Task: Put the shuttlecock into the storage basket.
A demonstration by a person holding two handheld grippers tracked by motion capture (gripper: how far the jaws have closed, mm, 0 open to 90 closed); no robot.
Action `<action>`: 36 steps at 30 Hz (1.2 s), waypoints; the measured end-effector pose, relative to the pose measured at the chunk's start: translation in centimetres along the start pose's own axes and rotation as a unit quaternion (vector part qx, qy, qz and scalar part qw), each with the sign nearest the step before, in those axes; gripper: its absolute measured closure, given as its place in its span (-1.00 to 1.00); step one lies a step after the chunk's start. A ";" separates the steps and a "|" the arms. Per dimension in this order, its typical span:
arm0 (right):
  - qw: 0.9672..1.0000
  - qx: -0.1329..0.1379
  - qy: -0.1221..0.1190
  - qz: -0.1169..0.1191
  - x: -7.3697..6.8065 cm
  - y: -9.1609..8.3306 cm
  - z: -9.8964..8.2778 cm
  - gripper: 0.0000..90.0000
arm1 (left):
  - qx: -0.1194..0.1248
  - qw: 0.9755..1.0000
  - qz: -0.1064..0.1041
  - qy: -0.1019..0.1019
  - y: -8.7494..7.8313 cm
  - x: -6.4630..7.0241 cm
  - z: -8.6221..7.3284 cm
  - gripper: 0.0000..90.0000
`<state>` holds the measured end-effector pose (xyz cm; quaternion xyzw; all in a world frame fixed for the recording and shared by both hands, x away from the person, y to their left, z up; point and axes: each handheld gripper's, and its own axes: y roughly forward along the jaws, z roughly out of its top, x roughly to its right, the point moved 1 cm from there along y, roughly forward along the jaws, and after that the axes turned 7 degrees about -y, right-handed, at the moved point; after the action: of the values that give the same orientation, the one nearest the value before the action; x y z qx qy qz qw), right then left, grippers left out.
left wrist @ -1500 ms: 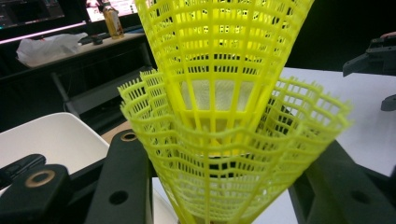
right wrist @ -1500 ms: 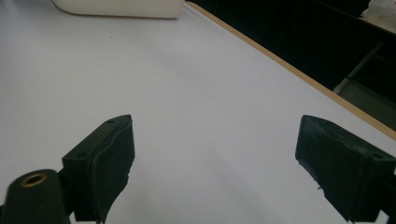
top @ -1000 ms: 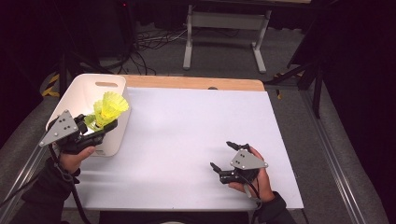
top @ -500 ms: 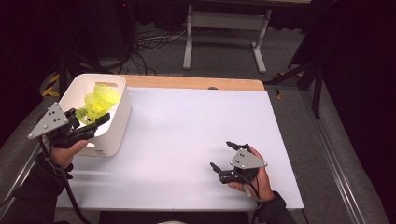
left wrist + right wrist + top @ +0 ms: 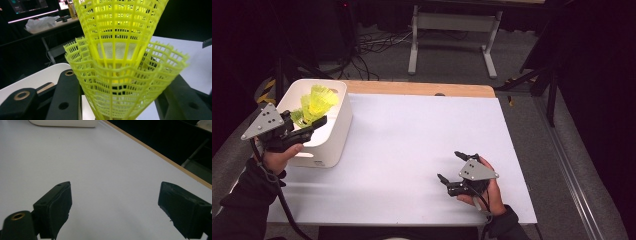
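High view: left hand-held gripper (image 5: pixel 314 117), clamped on nested yellow shuttlecocks (image 5: pixel 316 102), has lifted them over the white bin (image 5: pixel 334 137); right hand-held gripper (image 5: pixel 451 166) gapes.

A lab: dark-curtained room, floor cables (image 5: pixel 377 42), lit monitors (image 5: pixel 27 5).

White table (image 5: pixel 412 150), perhaps monitors (image 5: pixel 27 5) behind
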<state>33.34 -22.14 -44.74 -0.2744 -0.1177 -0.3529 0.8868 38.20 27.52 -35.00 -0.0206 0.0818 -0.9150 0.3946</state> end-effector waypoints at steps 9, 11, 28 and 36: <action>1.000 0.001 0.002 0.002 0.1 0.1 0.0 -0.71 | -0.009 1.000 0.004 -0.017 0.3 -1.8 0.4 0.24; 1.000 0.001 0.005 0.003 0.1 0.2 -0.1 -0.71 | -0.011 1.000 0.004 -0.021 0.3 -2.2 0.4 0.23; 1.000 -0.002 -0.001 0.000 -0.1 0.4 -0.1 -0.67 | -0.041 0.998 0.013 -0.054 1.4 -4.9 1.4 0.24; 1.000 0.002 0.011 0.015 -0.3 0.6 0.2 -0.66 | -0.082 0.995 0.035 -0.046 3.3 -6.6 1.8 0.25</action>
<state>33.50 -21.51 -44.98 -0.2706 -0.1049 -0.3426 0.8935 45.30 29.82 -33.57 -0.0923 0.1383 -0.8890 0.4266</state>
